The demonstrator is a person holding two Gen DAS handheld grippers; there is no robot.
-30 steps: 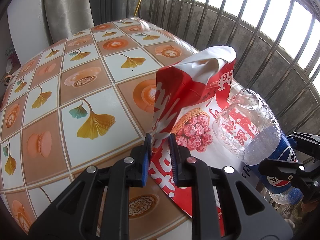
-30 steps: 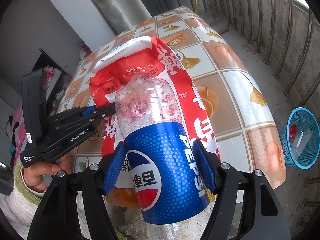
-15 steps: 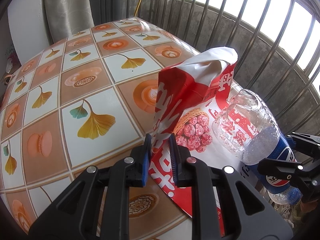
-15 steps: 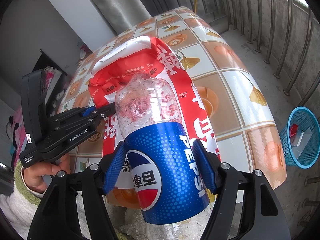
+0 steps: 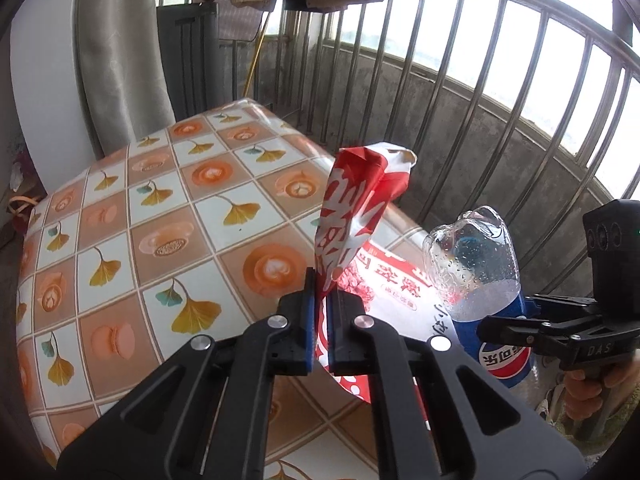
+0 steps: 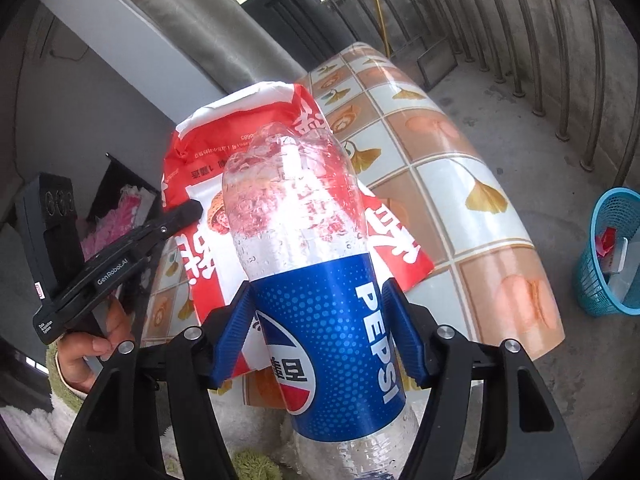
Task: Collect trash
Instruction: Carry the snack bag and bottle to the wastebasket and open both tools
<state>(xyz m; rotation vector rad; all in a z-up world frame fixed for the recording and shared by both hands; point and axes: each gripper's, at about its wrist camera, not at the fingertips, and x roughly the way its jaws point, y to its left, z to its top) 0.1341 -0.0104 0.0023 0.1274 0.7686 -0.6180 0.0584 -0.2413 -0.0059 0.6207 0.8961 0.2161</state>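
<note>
The left gripper (image 5: 319,300) has its jaws pinched hard on a thin fold of the red snack bag (image 5: 352,216); they have just been closing, with the film between them. Gripping low on the bag lets its crumpled top stand free at twelve o'clock from the pads, clear of the table (image 5: 132,240).

The right gripper (image 6: 316,332) clamps the Pepsi bottle (image 6: 316,280) across its blue label, pads pressing both sides. The label is probably the stiffest band, since the clear upper part looks dented. The bottle's far end points to twelve o'clock, in front of the bag.

In the right wrist view, the bag's lower corner seems to lie over the tablecloth, though whether it rests there or hangs just above is hard to tell.

The table's edge runs close under both grippers. At three o'clock in the right wrist view, a blue basket (image 6: 608,256) stands on the floor, well apart from the table, with bare concrete between. Railing bars (image 5: 500,80) bound the far side.
</note>
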